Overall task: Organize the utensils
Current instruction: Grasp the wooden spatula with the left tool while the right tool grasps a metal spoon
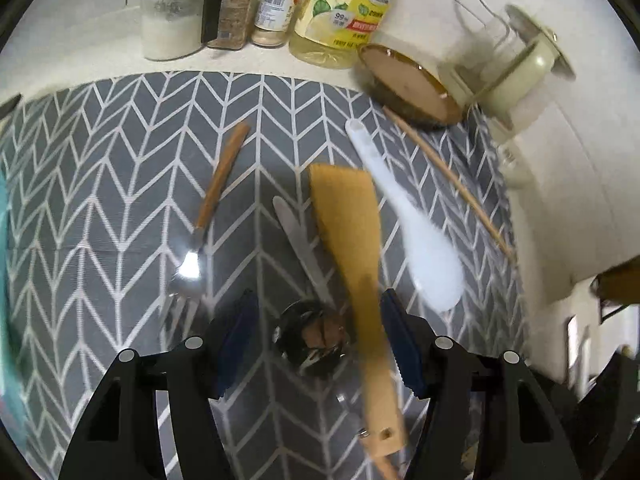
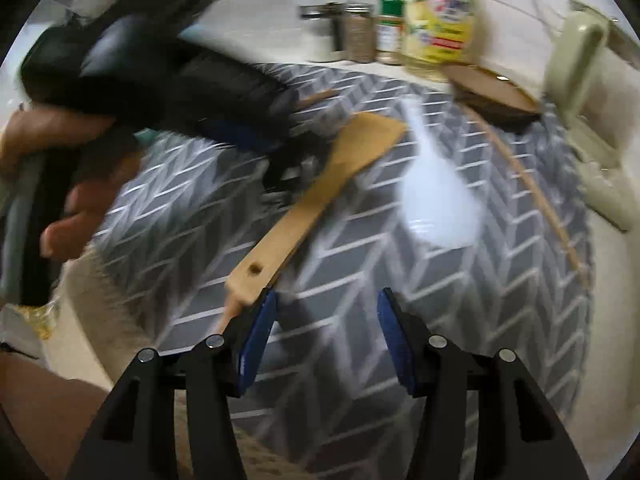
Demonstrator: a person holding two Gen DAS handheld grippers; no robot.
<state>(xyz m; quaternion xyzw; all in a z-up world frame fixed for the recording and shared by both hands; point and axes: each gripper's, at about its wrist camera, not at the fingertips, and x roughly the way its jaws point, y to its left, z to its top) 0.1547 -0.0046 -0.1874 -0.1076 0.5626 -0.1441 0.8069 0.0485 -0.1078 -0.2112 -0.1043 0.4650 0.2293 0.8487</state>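
Left wrist: fingers [image 1: 320,344] wide, astride spatula [image 1: 348,240]. Right fingers [image 2: 326,340] wide, empty. Centre on handle, then close.

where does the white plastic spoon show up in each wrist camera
Left wrist: the white spoon lies right of centre on the grey mat, just right of the wooden spatula, bowl toward the camera.
Right wrist: the white spoon lies right of centre, again right of the spatula.
Shared landmark: the yellow bottle at the back.
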